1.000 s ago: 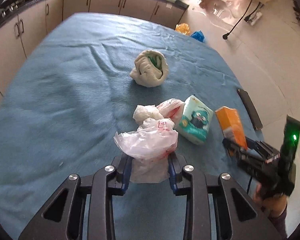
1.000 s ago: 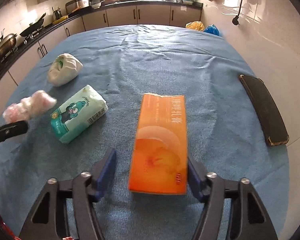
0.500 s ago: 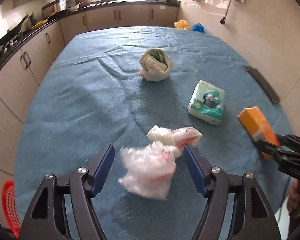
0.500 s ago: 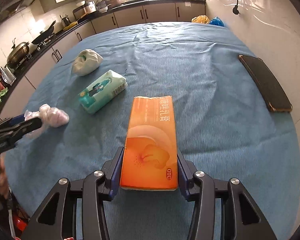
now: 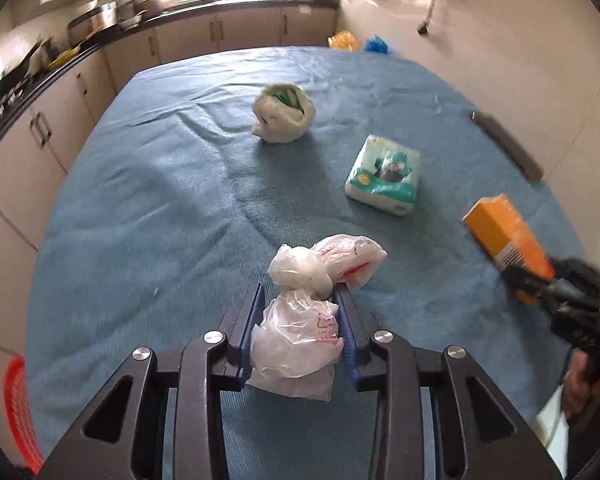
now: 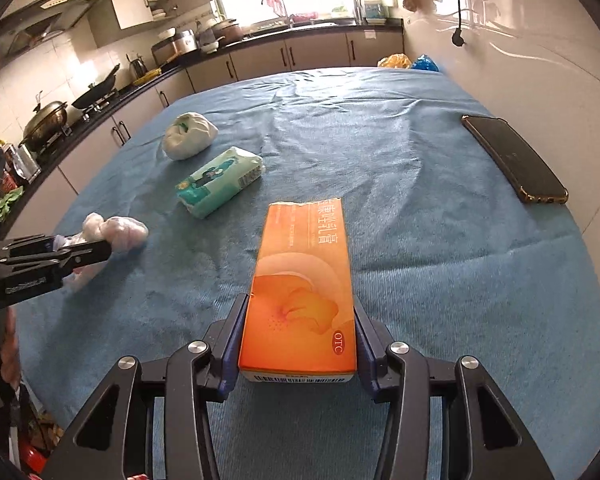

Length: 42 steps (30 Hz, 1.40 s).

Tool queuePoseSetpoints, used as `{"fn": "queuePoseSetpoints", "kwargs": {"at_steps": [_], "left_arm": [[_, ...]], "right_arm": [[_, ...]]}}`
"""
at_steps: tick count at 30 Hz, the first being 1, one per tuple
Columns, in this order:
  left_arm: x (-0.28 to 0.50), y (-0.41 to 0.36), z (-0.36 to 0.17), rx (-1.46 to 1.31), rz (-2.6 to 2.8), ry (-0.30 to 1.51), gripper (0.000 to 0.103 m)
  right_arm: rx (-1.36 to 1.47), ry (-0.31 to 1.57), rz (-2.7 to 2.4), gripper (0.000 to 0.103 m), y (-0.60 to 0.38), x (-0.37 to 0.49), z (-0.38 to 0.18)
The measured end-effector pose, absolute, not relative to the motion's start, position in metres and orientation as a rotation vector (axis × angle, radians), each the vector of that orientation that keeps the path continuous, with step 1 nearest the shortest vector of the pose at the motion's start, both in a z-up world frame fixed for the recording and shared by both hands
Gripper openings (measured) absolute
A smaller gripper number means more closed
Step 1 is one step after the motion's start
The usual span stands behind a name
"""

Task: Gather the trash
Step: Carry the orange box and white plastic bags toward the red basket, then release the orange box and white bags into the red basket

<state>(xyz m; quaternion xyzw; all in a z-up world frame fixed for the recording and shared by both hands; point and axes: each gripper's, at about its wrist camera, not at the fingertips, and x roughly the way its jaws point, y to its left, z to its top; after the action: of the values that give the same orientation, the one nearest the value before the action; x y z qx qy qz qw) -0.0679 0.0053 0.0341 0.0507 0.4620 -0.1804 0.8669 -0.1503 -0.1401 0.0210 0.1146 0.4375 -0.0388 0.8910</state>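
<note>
- Left wrist view: your left gripper (image 5: 300,334) has just been closing, and its blue pads now clench one crumpled plastic bag (image 5: 300,344), whose knotted end (image 5: 324,266) sticks out past the fingertips over the blue cloth (image 5: 148,208).
- On that cloth you can count one white bundle (image 5: 284,118) at the far middle, one tissue pack (image 5: 384,176) to its right, and one dark phone (image 5: 508,146) at the right edge, blurred here.
- Only this view shows you the red basket (image 5: 18,408) low at the left edge.
- Your right gripper (image 5: 540,284) enters from the right, grasping one orange box (image 5: 508,236) by its near end.
- Right wrist view: your right gripper (image 6: 298,352) grips the orange box (image 6: 304,288) on both long sides; the box points away over the cloth.
- Only here can you read "OTC" on the box and see the phone (image 6: 516,158) sharply.
- The same bundle (image 6: 190,136) and tissue pack (image 6: 220,182) lie left of the box; your left gripper (image 6: 80,250) comes in from the left with the bag (image 6: 114,230).
</note>
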Motion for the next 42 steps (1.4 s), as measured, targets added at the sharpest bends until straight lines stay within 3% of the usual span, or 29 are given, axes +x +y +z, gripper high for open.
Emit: {"fn": "queuePoseSetpoints", "kwargs": {"at_steps": [11, 22, 33, 42], "left_arm": [[-0.122, 0.063, 0.051, -0.219, -0.285, 0.923, 0.034], [-0.154, 0.137, 0.068, -0.237, -0.054, 0.864, 0.034], [-0.191, 0.258, 0.072, -0.345, 0.206, 0.785, 0.034], [-0.208, 0.313, 0.050, -0.385, 0.324, 0.792, 0.034]], "right_arm": [[0.266, 0.892, -0.019, 0.051, -0.133, -0.156, 0.035], [0.252, 0.860, 0.150, 0.051, -0.083, -0.142, 0.057], [0.170, 0.875, 0.353, 0.051, 0.007, -0.115, 0.066], [0.093, 0.916, 0.549, 0.051, 0.113, -0.084, 0.061]]}}
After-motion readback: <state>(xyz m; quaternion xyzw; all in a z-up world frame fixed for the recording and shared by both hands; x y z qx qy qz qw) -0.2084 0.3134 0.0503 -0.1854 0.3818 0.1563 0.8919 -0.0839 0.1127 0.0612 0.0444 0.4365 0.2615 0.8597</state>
